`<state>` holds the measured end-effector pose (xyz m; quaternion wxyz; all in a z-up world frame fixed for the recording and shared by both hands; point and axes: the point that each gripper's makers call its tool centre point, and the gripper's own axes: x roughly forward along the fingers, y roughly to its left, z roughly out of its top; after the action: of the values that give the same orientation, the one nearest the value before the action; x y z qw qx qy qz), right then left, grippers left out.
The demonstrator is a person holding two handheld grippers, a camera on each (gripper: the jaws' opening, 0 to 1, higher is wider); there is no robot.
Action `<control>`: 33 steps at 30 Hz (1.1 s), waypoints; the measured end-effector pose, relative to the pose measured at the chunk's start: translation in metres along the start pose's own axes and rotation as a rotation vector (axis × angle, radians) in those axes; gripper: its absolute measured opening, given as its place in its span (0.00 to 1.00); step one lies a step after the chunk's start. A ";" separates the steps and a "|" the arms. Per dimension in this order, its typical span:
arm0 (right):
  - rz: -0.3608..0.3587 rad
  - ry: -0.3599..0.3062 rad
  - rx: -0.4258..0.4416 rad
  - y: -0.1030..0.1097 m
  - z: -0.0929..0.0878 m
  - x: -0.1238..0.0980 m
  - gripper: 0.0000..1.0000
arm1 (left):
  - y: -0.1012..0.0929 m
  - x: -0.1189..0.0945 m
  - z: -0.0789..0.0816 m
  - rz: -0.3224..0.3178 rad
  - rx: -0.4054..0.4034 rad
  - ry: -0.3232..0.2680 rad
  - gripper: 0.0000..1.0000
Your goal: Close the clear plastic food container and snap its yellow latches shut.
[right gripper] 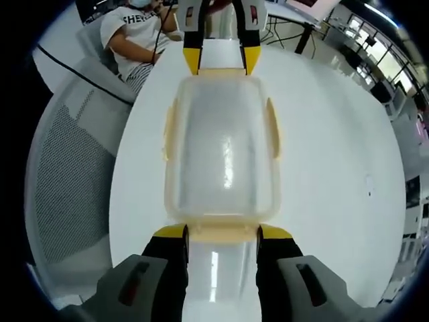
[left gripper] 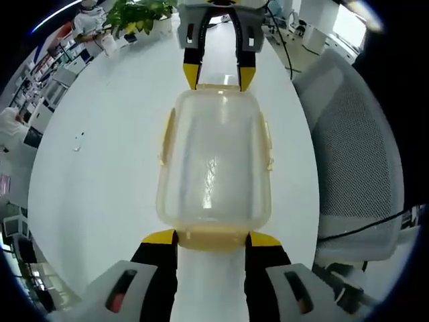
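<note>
Clear rectangular plastic food container with pale yellow latch flaps (left gripper: pixel 214 168) sits lid-on on the round white table (left gripper: pixel 107 168), between my two grippers, one at each short end. Left gripper (left gripper: pixel 212 240): jaws apart, yellow tips at the near end latch (left gripper: pixel 213 236), straddling it rather than clamped as far as I can tell. Right gripper (right gripper: pixel 220 233): same at the opposite end, jaws apart beside its latch (right gripper: pixel 223 231). Side latches (right gripper: pixel 273 127) look flared out, not seated.

My read: lid is closed, latching step is in hand. Next move needs each end flap pressed down against the container wall until it snaps, then the side flaps. Grey mesh office chair (left gripper: pixel 362 154) just beside the table edge.
</note>
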<state>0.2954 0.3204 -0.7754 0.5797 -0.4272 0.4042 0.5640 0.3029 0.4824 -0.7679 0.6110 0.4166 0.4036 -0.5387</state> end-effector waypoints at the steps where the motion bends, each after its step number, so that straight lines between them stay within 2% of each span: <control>1: 0.001 0.000 0.001 0.001 -0.001 0.000 0.36 | -0.001 0.001 0.001 -0.002 0.002 0.002 0.33; 12: 0.002 0.003 0.019 0.001 -0.025 -0.005 0.36 | 0.000 0.009 0.023 -0.010 0.005 -0.018 0.33; 23: -0.002 -0.002 0.052 0.001 -0.046 -0.010 0.36 | 0.004 0.016 0.045 -0.012 0.035 -0.006 0.33; 33: 0.006 0.011 0.045 0.003 -0.068 -0.013 0.36 | -0.001 0.030 0.062 -0.026 0.028 -0.011 0.33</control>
<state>0.2924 0.2518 -0.7846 0.5852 -0.4161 0.4213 0.5539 0.3071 0.4140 -0.7760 0.6004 0.4167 0.3980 -0.5545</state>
